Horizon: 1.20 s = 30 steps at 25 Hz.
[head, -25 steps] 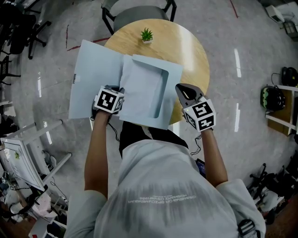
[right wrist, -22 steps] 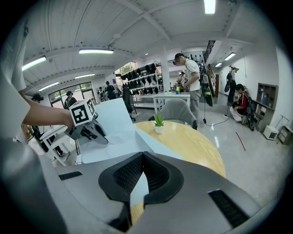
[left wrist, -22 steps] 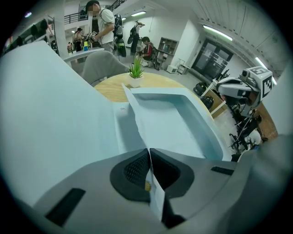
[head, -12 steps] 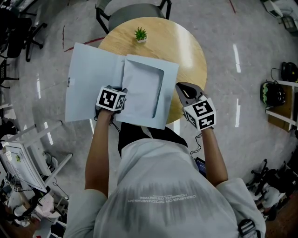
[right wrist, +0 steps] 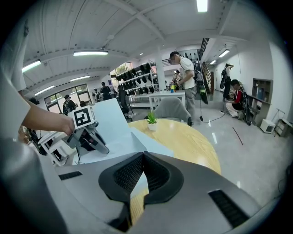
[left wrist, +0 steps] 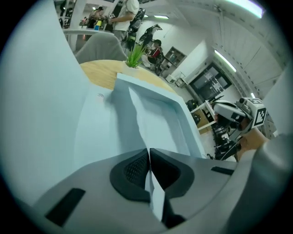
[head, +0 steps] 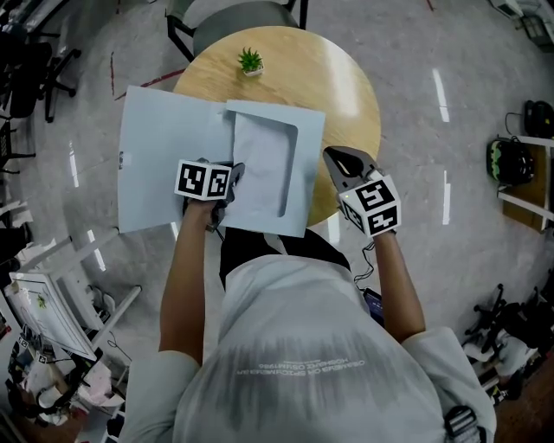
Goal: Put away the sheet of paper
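An open light-blue folder (head: 156, 156) is held up over the near edge of the round wooden table (head: 346, 95). Its right half carries a pocket panel (head: 309, 173) with a cut-out, and the pale sheet of paper (head: 264, 164) shows inside it. My left gripper (head: 232, 177) is shut on the folder's lower edge near the fold; in the left gripper view a thin pale edge sits pinched between its pads (left wrist: 132, 167). My right gripper (head: 338, 160) hovers just right of the folder, shut, with nothing between its jaws (right wrist: 143, 155).
A small potted plant (head: 250, 60) stands at the table's far side, with a grey chair (head: 234, 13) behind it. Office chairs, shelves and racks ring the room. A person stands by a far table (right wrist: 185, 68).
The folder and my left gripper have drifted a little to the left in the head view. The right gripper has stayed where it was.
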Motion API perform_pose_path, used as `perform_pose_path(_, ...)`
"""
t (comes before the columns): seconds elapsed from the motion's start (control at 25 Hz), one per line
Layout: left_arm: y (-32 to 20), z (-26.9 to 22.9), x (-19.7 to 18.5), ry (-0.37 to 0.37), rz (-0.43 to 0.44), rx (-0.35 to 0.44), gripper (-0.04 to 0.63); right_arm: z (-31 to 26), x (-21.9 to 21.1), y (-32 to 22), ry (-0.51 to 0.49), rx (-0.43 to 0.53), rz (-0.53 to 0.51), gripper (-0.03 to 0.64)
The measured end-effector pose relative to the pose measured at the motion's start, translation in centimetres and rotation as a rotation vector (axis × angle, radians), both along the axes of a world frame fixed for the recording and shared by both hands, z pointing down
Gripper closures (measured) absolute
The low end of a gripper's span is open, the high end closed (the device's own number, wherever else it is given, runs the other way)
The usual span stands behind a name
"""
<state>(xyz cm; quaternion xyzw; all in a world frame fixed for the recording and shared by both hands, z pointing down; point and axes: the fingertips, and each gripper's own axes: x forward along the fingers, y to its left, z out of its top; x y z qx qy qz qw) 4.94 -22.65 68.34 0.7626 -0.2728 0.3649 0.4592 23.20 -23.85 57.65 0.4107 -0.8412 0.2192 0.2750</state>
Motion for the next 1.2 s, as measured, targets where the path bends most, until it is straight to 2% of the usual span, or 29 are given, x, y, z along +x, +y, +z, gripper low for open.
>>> perform_pose_path(0.08,0.5,0.3,0.2,-0.002,0.003,-0.013,0.577,-0.1,0.3,0.1,-0.002,-0.001,0.003,0.589)
perform_pose_path(0.28,1.8,0.7,1.2,-0.029,0.101,0.002,0.575,-0.1,0.6,0.3,-0.007,0.004,0.016,0.589)
perform_pose_path(0.52,3.3,0.5,1.8,-0.079,0.220,0.061,0.572,-0.6,1.4,1.2,-0.030,0.005,0.045,0.589)
perform_pose_path(0.56,3.5,0.3,1.8,-0.090,0.235,0.062,0.561,-0.6,1.7,1.4,-0.036,-0.001,0.049,0.589)
perform_pose_path(0.64,3.5,0.1,1.6,-0.125,0.260,0.068,0.469,-0.6,2.0,1.8,-0.044,-0.015,0.049,0.589)
perform_pose_path(0.68,3.5,0.1,1.3,-0.148,0.268,0.079,0.449,-0.6,2.1,2.0,-0.044,-0.021,0.046,0.589)
perform_pose_path(0.84,2.3,-0.7,-0.9,-0.213,0.216,0.155,0.426,-1.7,2.4,2.2,-0.020,-0.010,0.053,0.589)
perform_pose_path(0.96,1.2,-1.9,-1.9,-0.199,0.180,0.213,0.407,-3.2,3.3,2.2,-0.028,0.003,0.111,0.589)
perform_pose_path(1.08,-0.7,-3.9,-3.0,-0.187,0.161,0.315,0.407,-3.9,3.4,2.1,-0.004,0.013,0.139,0.589)
perform_pose_path(1.2,-2.2,-6.3,-4.0,-0.180,0.168,0.430,0.447,-5.6,2.4,1.7,0.024,0.058,0.124,0.589)
